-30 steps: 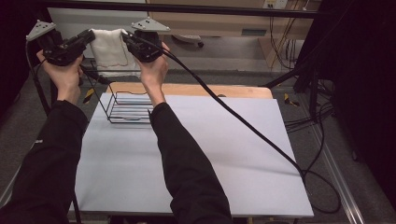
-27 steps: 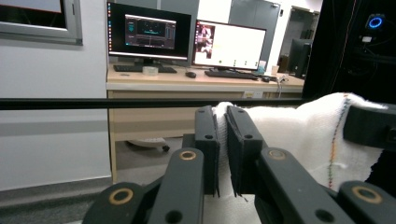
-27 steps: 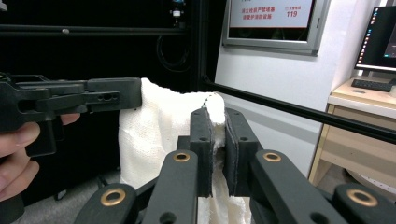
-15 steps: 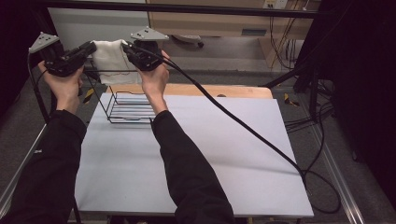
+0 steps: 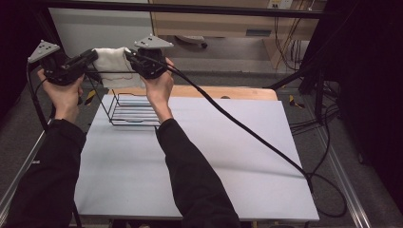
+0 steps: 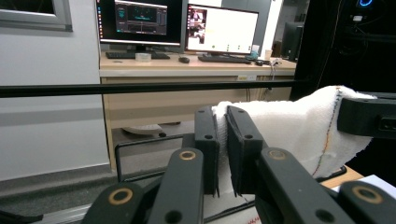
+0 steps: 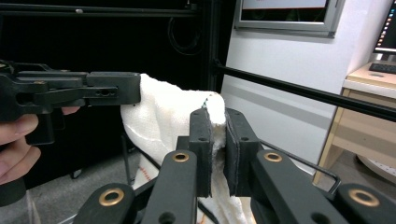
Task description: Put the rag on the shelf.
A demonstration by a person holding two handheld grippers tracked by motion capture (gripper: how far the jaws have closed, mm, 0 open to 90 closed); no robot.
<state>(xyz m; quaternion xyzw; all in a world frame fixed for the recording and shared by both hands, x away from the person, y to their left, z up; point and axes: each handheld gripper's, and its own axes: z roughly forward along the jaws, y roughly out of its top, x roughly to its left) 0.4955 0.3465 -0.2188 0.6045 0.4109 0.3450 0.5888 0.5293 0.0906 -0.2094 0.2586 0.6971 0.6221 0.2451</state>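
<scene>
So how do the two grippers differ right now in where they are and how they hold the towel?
The left gripper grips the white towel at its left end, over the floor beside the table; the right gripper grips its right end, above the wire rack. The left one's grey plate sits lower in the high view than the right one's. Both are shut on the towel, held raised between them.

White table (image 5: pixel 199 156), wire rack (image 5: pixel 130 109) (far-left corner)

Black long sleeves (image 5: pixel 52 161), black claws with brass-ringed screws, trailing black cables
</scene>
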